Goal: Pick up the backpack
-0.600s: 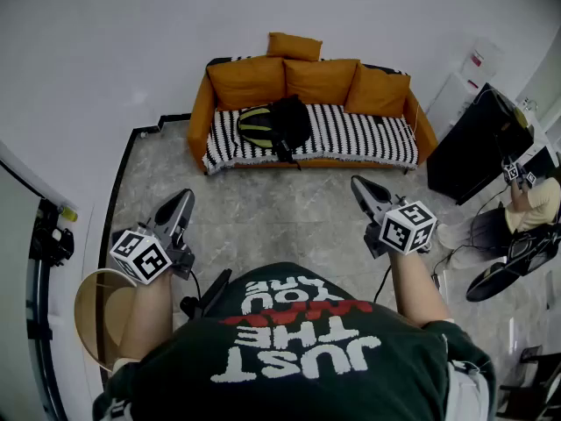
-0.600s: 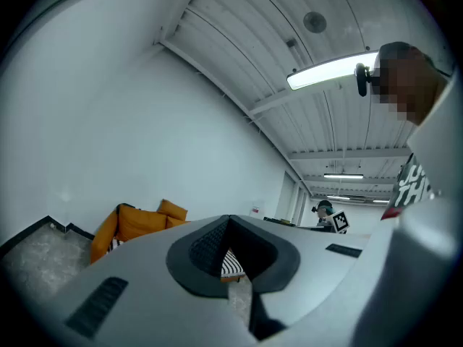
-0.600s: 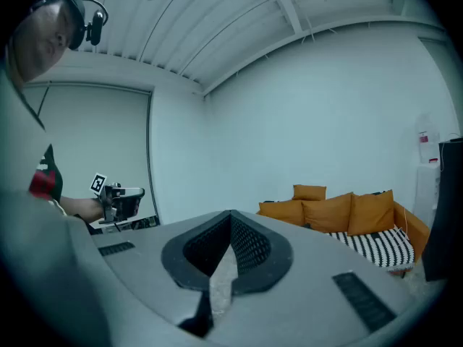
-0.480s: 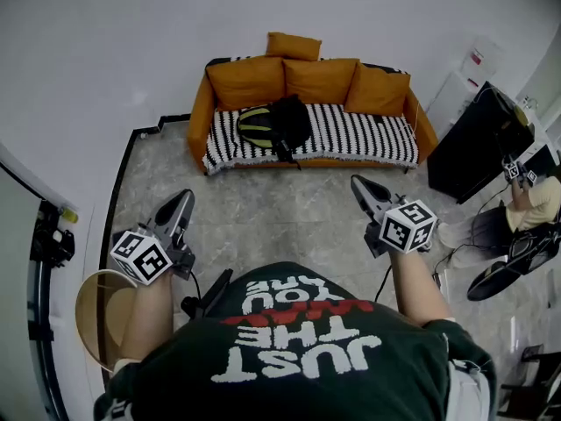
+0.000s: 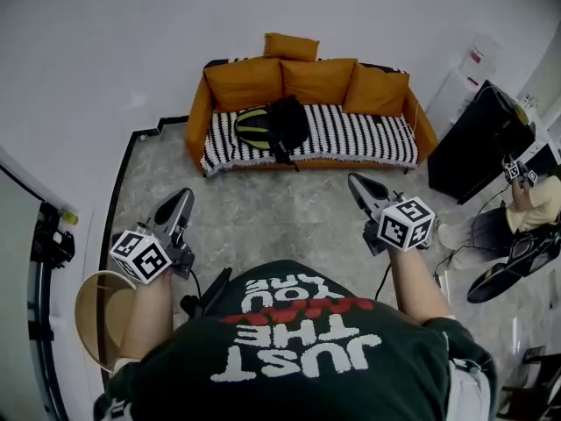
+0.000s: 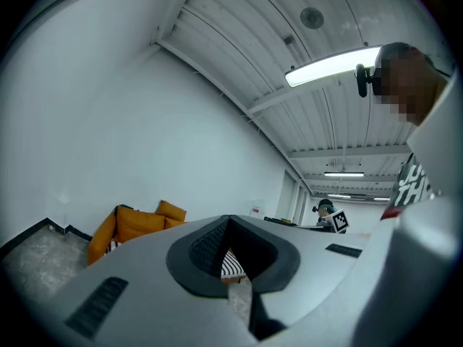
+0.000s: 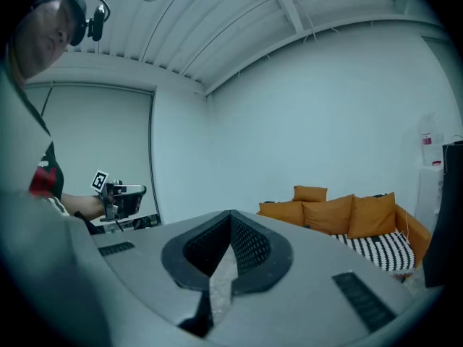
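Note:
A black and yellow-green backpack [image 5: 272, 125] lies on the striped seat of an orange sofa [image 5: 197, 121] against the far wall. Both grippers are held in front of my body, well short of the sofa, with grey floor between. My left gripper [image 5: 182, 198] points toward the sofa's left end, its jaws shut and empty. My right gripper [image 5: 357, 182] points at the sofa's middle, jaws together with nothing in them. In the left gripper view the closed jaw tips [image 6: 230, 219] hide most of the sofa [image 6: 134, 226]. The right gripper view shows the sofa cushions [image 7: 340, 215] beyond its closed tips [image 7: 231, 214]; the backpack is hidden there.
A black cabinet [image 5: 478, 143] stands right of the sofa, with a seated person [image 5: 526, 209] beside it. A round wooden stool [image 5: 92, 310] and a black stand [image 5: 48, 244] are at my left. Grey stone floor [image 5: 280, 209] lies between me and the sofa.

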A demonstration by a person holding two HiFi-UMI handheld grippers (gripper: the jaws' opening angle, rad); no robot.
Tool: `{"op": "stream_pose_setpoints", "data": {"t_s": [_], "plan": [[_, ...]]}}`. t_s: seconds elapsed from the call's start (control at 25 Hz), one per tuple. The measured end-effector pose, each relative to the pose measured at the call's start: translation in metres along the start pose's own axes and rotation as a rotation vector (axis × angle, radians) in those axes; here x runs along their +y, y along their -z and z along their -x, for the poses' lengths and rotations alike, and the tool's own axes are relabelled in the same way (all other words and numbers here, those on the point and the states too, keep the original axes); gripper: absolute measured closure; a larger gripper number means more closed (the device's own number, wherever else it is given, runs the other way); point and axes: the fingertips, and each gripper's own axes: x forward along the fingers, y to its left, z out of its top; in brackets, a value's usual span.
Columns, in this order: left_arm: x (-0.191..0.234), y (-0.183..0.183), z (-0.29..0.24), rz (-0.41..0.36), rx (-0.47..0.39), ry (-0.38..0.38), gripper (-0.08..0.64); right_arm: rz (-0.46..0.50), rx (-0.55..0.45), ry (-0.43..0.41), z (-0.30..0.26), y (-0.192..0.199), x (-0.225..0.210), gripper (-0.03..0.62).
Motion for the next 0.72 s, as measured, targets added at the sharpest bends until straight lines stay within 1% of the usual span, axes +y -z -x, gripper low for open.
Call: {"op": "stream_pose_setpoints", "data": {"t_s": [0.16, 0.32, 0.56, 0.72], "plan": [[-0.008, 0.001, -0.009, -0.001, 0.003, -0.008, 0.549, -0.028, -0.015, -0.017, 0.007, -0.003, -0.010, 0.563], [-0.025, 0.006, -0.029, 0.004, 0.009, -0.009, 0.549, -0.044, -0.020, -0.029, 0.021, -0.003, -0.028, 0.563], [-0.053, 0.019, -0.064, 0.019, 0.024, 0.007, 0.549, -0.050, -0.014, -0.037, 0.045, 0.007, -0.063, 0.563], [-0.058, 0.024, -0.083, 0.018, 0.044, 0.010, 0.549, -0.068, -0.007, -0.037, 0.045, 0.014, -0.082, 0.563]]}}
